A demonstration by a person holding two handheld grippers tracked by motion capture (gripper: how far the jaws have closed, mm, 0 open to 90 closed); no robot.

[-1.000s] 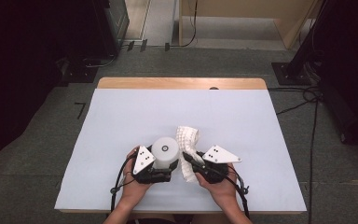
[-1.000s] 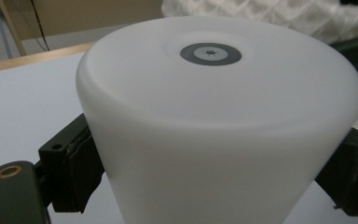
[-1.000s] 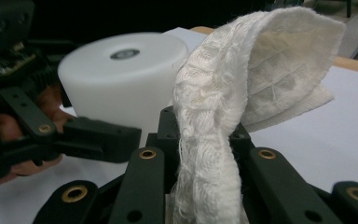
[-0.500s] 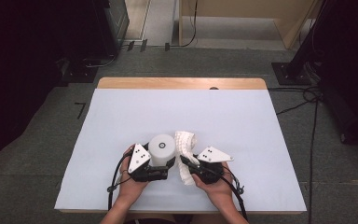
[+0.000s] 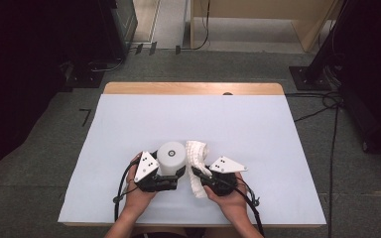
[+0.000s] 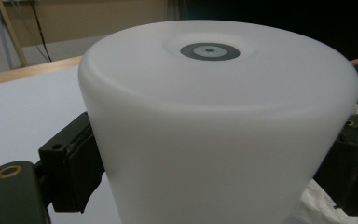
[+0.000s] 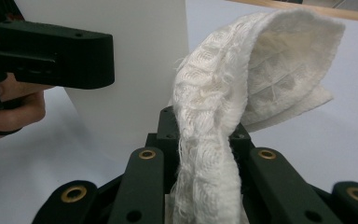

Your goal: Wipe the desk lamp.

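No text, label, brand, number or sign can be read anywhere on the things or the desk [image 5: 129, 129].

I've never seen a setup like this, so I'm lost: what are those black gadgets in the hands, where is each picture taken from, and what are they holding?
A person sits at a table covered in white, a hand-held two-jaw clamp in each hand. The high view looks down from above; the other two pictures come from cameras riding on each clamp. The left gripper is clamped around a white cylinder, whose top has a small dark ring in the left gripper view. The right gripper pinches a white woven cloth, which drapes over its jaws right beside the cylinder in the right gripper view.
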